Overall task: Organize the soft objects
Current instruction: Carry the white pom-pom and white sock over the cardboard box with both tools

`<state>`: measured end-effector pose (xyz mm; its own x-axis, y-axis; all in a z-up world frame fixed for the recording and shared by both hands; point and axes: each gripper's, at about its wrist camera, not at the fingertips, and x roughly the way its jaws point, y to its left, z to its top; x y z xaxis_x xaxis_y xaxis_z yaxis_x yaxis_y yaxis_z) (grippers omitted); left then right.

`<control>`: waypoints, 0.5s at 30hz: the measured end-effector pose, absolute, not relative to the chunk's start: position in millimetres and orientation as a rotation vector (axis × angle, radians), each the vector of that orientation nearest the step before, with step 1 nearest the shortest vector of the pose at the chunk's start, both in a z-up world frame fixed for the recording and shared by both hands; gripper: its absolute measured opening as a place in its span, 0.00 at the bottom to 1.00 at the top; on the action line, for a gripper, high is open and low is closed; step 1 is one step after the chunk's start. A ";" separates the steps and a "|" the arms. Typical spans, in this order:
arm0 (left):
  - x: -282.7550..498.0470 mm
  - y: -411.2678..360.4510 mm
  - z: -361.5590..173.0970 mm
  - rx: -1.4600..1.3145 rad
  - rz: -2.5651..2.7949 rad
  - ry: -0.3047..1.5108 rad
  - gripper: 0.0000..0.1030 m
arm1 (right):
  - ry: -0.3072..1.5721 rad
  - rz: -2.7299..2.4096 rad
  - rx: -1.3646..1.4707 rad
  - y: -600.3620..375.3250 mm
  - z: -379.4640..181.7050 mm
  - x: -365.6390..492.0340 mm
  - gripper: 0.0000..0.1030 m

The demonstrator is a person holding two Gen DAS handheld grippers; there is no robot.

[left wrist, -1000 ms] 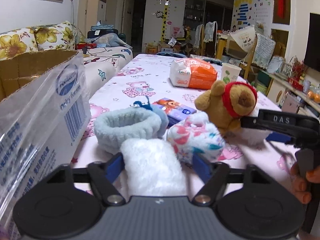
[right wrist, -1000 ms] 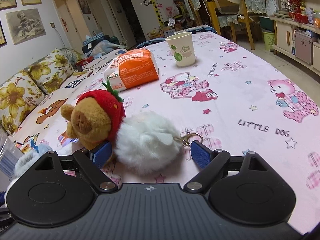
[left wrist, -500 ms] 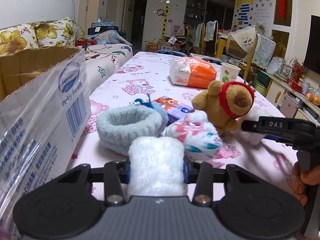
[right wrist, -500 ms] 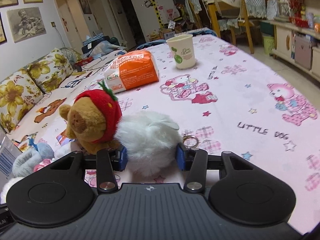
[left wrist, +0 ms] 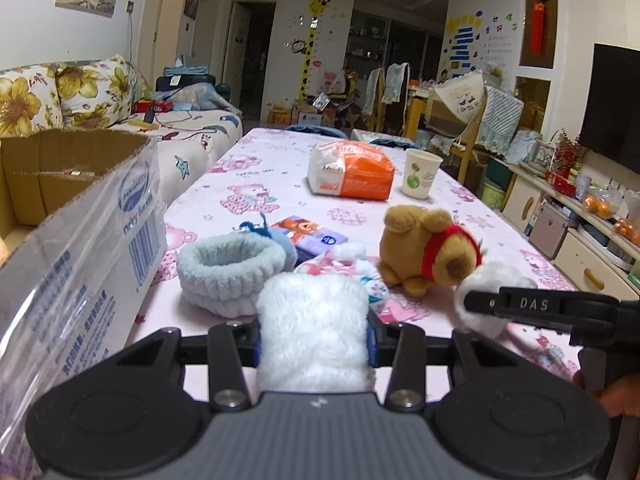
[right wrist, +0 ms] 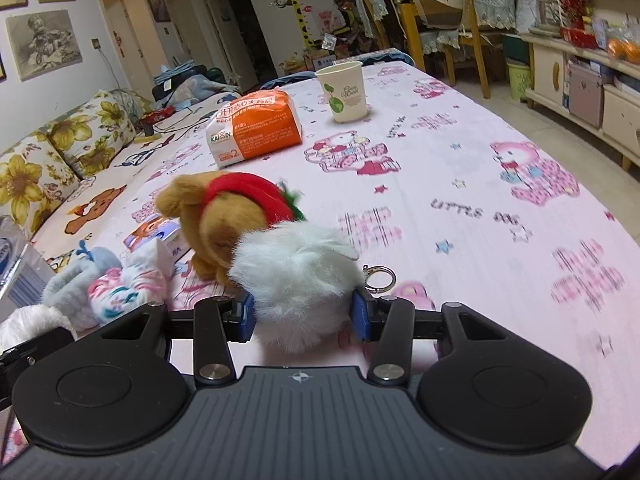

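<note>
My left gripper (left wrist: 314, 346) is shut on a white fluffy roll (left wrist: 312, 328), held above the pink tablecloth (left wrist: 260, 176). My right gripper (right wrist: 304, 316) is shut on a white furry pom-pom (right wrist: 296, 276) with a metal key ring (right wrist: 380, 278); the pom-pom also shows in the left wrist view (left wrist: 496, 280). A brown plush bear with a red hood (left wrist: 428, 250) tips beside the pom-pom (right wrist: 224, 216). A pale blue fluffy band (left wrist: 230, 270) and a floral soft bundle (left wrist: 344, 266) lie on the table behind the roll.
An open cardboard box with a plastic-wrapped side (left wrist: 80, 240) stands at the left. An orange and white packet (left wrist: 352, 174), a paper cup (left wrist: 420, 174) and a small printed pack (left wrist: 308, 234) sit on the table. A sofa (left wrist: 60, 96) lies beyond the box.
Both grippers closed on their white soft objects and lifted them slightly. The right gripper moved the pom-pom, and the plush bear tipped over sideways.
</note>
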<state>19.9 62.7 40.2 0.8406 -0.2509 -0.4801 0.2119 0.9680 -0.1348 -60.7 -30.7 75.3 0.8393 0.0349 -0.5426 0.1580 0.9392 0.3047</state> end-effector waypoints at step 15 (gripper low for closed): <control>-10.6 61.3 51.0 -0.097 -0.335 0.465 0.40 | 0.592 -0.044 0.413 -29.4 82.2 -88.0 0.55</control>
